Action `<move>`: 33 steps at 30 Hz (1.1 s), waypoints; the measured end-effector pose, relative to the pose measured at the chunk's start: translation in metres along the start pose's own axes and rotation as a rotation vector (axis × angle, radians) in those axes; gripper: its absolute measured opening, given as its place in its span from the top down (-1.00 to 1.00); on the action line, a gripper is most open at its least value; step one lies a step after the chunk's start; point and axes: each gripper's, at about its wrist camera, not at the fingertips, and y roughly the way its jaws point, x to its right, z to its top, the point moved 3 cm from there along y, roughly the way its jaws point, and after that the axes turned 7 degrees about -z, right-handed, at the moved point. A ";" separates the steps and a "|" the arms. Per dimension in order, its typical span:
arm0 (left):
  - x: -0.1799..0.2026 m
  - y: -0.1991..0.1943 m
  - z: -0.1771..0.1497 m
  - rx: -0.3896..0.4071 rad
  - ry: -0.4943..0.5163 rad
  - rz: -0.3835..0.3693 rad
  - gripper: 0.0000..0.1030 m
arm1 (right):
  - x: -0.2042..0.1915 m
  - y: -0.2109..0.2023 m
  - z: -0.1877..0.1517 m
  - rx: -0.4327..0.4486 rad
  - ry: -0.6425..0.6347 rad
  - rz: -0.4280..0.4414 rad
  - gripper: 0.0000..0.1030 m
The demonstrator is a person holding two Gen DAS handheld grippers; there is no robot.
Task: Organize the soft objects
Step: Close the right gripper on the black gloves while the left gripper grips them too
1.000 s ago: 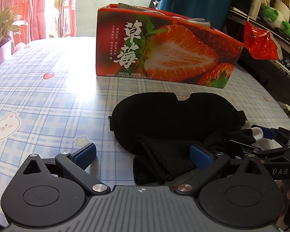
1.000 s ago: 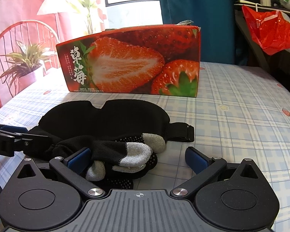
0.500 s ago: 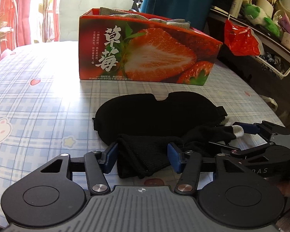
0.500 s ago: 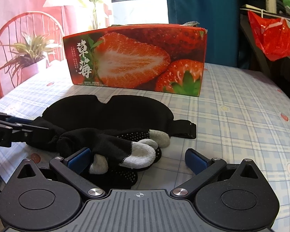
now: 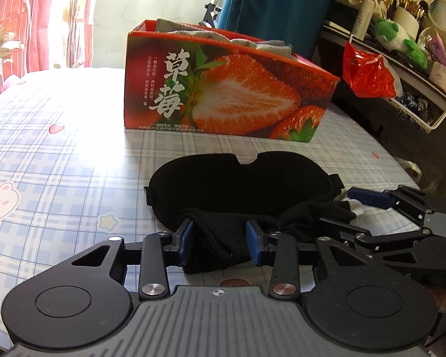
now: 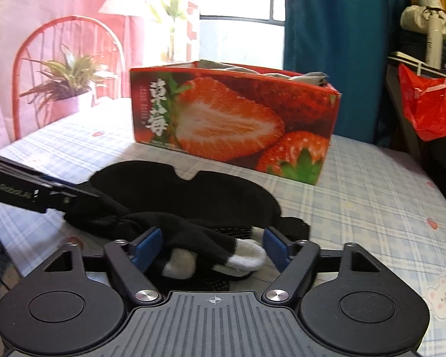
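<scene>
A black knit glove (image 5: 220, 235) with grey-white fingertips (image 6: 246, 257) lies across the near edge of a black sleep mask (image 5: 240, 184) on the checked tablecloth. My left gripper (image 5: 220, 238) is shut on the glove's cuff end. My right gripper (image 6: 214, 245) has its jaws closed in around the glove's finger end, pads touching the fabric. The strawberry-printed box (image 5: 223, 95) stands behind the mask, with grey cloth showing inside; it also shows in the right wrist view (image 6: 235, 125).
A red plastic bag (image 5: 368, 74) hangs off a cluttered shelf at the right. A potted plant (image 6: 65, 83) and a red chair (image 6: 59, 44) stand beyond the table's far left edge. The table (image 5: 59, 148) stretches left of the box.
My left gripper closed on the glove's cuff and lifted slightly. My right gripper's jaws narrowed around the glove's finger end. Both cameras rose a little and moved nearer the box.
</scene>
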 end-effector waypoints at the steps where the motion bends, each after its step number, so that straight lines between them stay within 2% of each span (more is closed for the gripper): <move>1: 0.000 0.000 0.000 0.002 0.003 -0.002 0.28 | -0.001 0.001 0.000 -0.007 -0.002 0.009 -0.16; 3: 0.002 0.000 0.000 0.003 0.006 -0.003 0.29 | -0.003 0.002 -0.002 -0.024 -0.001 0.032 -0.06; 9: 0.002 0.005 -0.004 -0.017 -0.001 -0.006 0.29 | -0.003 0.006 -0.006 -0.047 0.024 0.061 -0.05; 11: 0.001 0.006 -0.005 -0.016 -0.005 -0.008 0.29 | -0.001 0.007 -0.007 -0.050 0.044 0.072 0.03; 13: 0.002 0.004 -0.005 -0.008 -0.005 -0.014 0.35 | -0.002 0.005 -0.006 -0.046 0.044 0.085 0.32; 18: 0.003 -0.004 0.000 0.029 -0.007 -0.045 0.46 | -0.003 0.002 -0.002 -0.038 0.046 0.136 0.86; 26: 0.010 -0.029 0.032 0.133 0.014 -0.073 0.47 | 0.010 -0.016 0.028 0.062 0.099 0.168 0.86; 33: 0.019 -0.046 0.091 0.237 0.057 -0.091 0.47 | 0.031 -0.022 0.088 0.191 0.092 0.168 0.86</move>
